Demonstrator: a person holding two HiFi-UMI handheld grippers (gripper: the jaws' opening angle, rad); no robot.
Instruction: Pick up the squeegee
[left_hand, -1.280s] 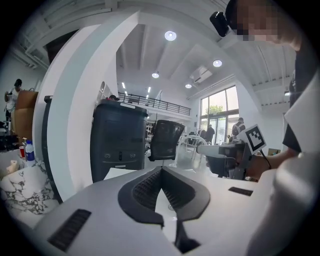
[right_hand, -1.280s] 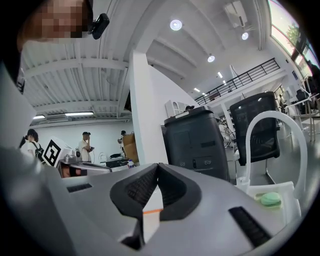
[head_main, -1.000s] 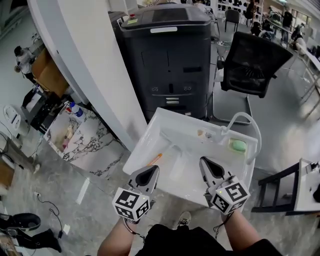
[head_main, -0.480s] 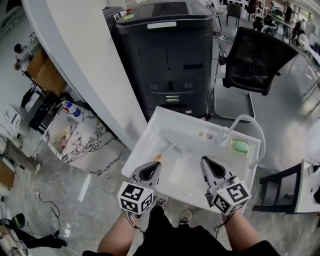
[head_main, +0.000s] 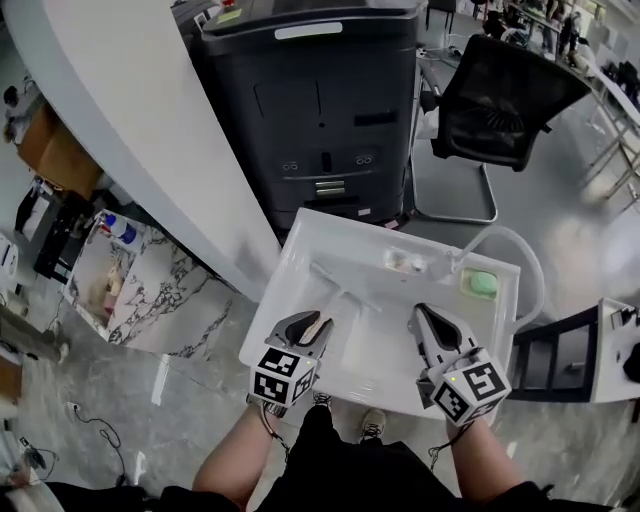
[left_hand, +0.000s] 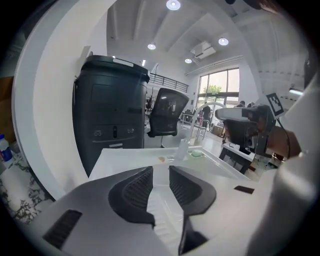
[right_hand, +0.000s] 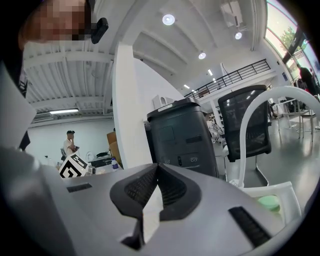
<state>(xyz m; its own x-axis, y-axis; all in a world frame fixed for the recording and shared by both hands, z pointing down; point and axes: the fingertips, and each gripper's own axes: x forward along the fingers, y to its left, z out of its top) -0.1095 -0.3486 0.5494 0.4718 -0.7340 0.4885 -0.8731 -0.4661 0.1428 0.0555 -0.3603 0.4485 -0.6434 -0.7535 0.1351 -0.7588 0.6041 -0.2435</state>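
Jaws of my left gripper, lower centre-left, have just been opening. They stand narrowly apart with nothing between them, over the near-left part of the sink. At frame centre the squeegee lies flat in the sink, just beyond those jaws, untouched. My right gripper, lower centre-right, has its jaws pressed together, empty. Green soap sits in the sink's right corner.
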